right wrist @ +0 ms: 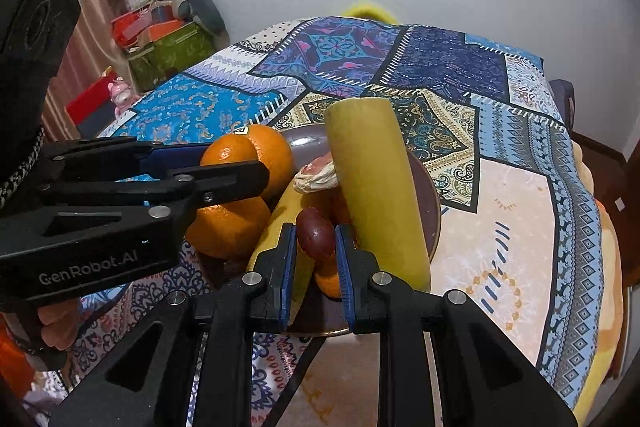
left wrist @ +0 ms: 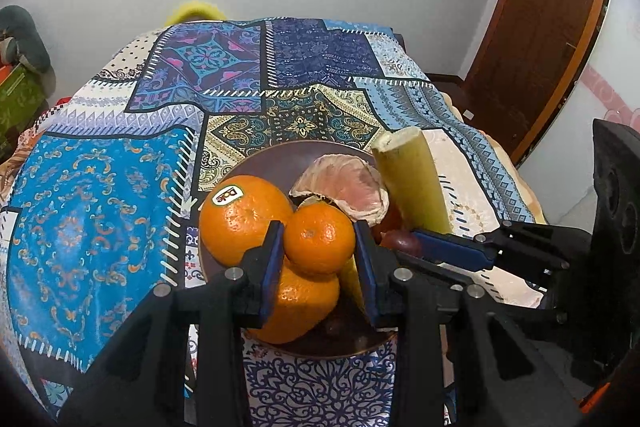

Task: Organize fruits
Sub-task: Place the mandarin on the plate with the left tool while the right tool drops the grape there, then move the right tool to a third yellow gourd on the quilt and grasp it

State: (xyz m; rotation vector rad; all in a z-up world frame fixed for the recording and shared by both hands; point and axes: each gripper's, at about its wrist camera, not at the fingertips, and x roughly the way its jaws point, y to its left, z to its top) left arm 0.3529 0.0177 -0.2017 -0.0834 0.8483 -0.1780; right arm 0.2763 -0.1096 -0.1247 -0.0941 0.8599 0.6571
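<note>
The left gripper point(left wrist: 318, 247) clamps a small round orange tangerine point(left wrist: 319, 238); the right gripper point(right wrist: 316, 255) grips a dark red oval date point(right wrist: 316, 231), both above the brown fruit plate point(left wrist: 260, 163) on the patchwork-clothed tabletop point(left wrist: 100, 187).

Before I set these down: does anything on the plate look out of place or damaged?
Yes. A peeled, torn citrus piece lies open among the whole oranges, and the long green stalk leans across the brown plate's rim, overhanging the tablecloth. Both grippers are closed on fruit: left gripper on a small orange, right gripper on a dark red fruit.
</note>
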